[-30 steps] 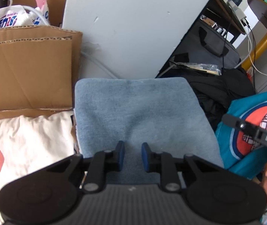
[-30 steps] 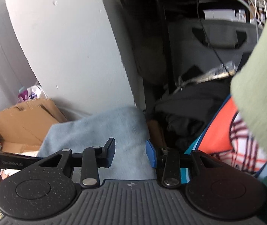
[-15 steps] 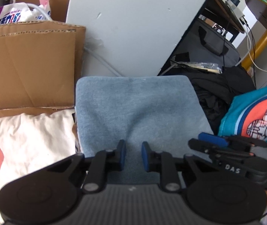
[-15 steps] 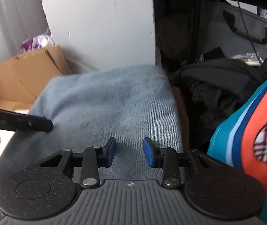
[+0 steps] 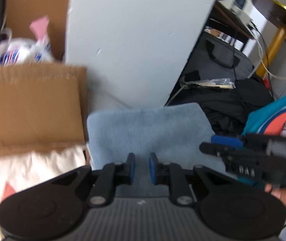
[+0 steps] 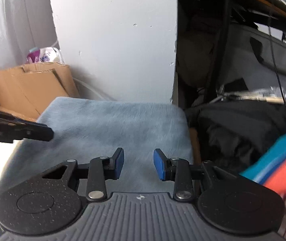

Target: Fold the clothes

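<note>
A folded light-blue fleece cloth [image 5: 149, 128] lies flat in front of both grippers; it fills the middle of the right wrist view [image 6: 112, 128]. My left gripper [image 5: 141, 167] hovers over its near edge, fingers a narrow gap apart, holding nothing. My right gripper [image 6: 138, 164] is open and empty above the cloth's near right part; it shows from the side in the left wrist view [image 5: 219, 144]. The left gripper's finger [image 6: 32, 131] reaches in over the cloth's left edge. A teal and orange printed garment [image 5: 273, 120] lies to the right.
Flattened cardboard [image 5: 30, 104] and a cream cloth with red marks [image 5: 28, 170] lie to the left. A white panel [image 5: 134, 40] stands behind the cloth. Dark bags [image 6: 243, 120] and cables sit under a desk to the right.
The right gripper has swung left over the blue cloth and opened wider. The left gripper's view has tilted up slightly; its fingers keep the same narrow gap.
</note>
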